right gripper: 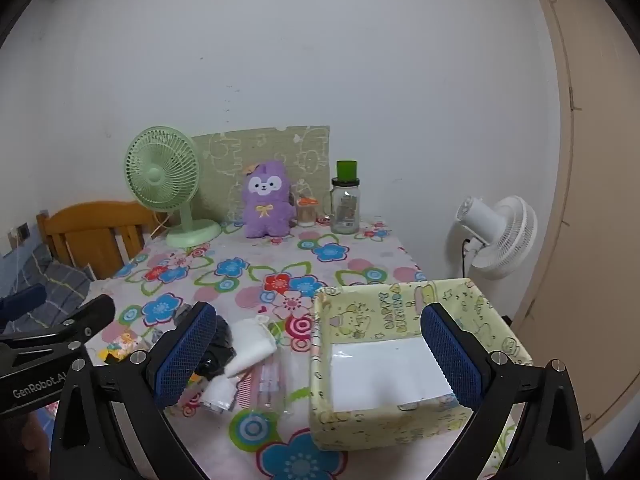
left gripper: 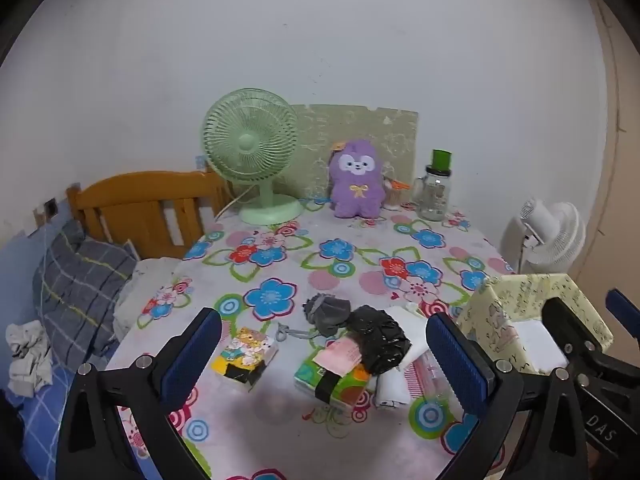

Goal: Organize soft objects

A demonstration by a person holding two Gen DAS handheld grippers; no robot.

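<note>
Yellow box (right gripper: 384, 320) reads "HAPPY BIRTHDAY"; left gripper (left gripper: 324, 354) and right gripper (right gripper: 320, 356) fingers apart, empty

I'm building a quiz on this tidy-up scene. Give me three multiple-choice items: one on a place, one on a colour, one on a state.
1. Where does the purple plush toy stand?
A. inside the box
B. at the table's far edge, between fan and jar
C. on the bed

2. What colour is the desk fan?
A. green
B. red
C. black

3. What does the yellow box hold?
A. the plush toy
B. folded cloths
C. nothing visible

B: it stands beside the glass jar.
A: cage and base are pale green.
C: only its white bottom shows.
</note>
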